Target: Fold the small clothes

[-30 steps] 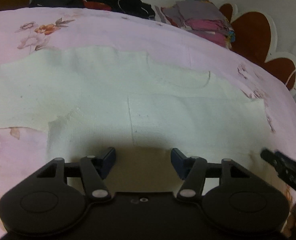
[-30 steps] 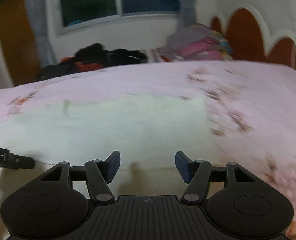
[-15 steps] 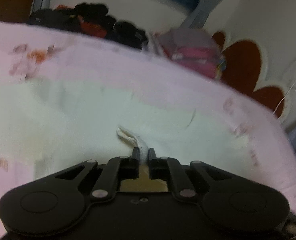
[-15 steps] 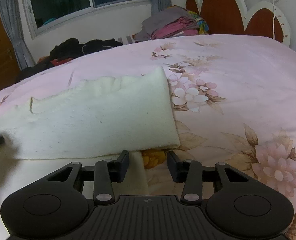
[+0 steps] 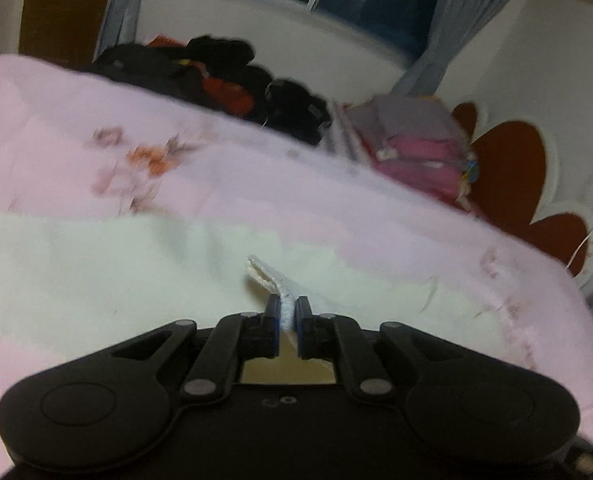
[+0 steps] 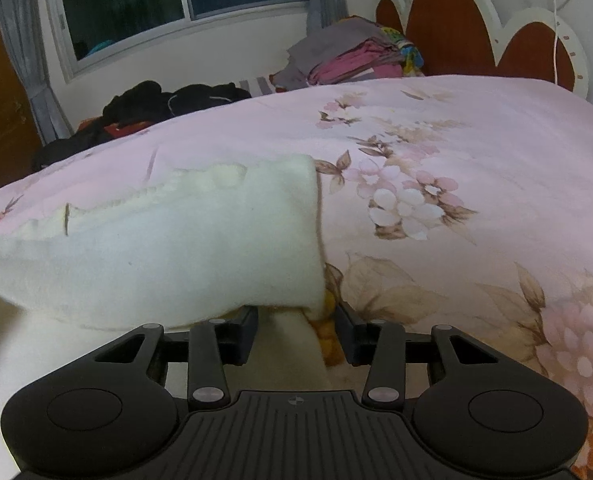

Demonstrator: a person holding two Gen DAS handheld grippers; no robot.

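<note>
1. Leftmost, a dark pile of clothes [image 5: 216, 76] lay at the far edge of the bed, smeared by blur in the left wrist view; single garments could not be told apart.
2. Nearer, the cream knitted garment [image 5: 108, 276] lay spread on the pink floral bedspread [image 5: 256, 184], its left end cut off by the frame.
3. The left gripper [image 5: 287, 316] had its jaws nearly together, pinching a strip of the garment's edge that stood up between them; the cloth behind the pads was hidden by the gripper body.
4. To the right, a stack of folded clothes [image 5: 420, 144] sat against the red scalloped headboard [image 5: 508, 168].
5. From the right wrist view, the cream knitted garment [image 6: 168, 248] showed one layer doubled over, its rounded fold at the right.
6. The right gripper [image 6: 298, 320] sat at the garment's near corner with a moderate gap between its jaws; the cloth covered its left fingertip, so whether it gripped anything could not be told.
</note>
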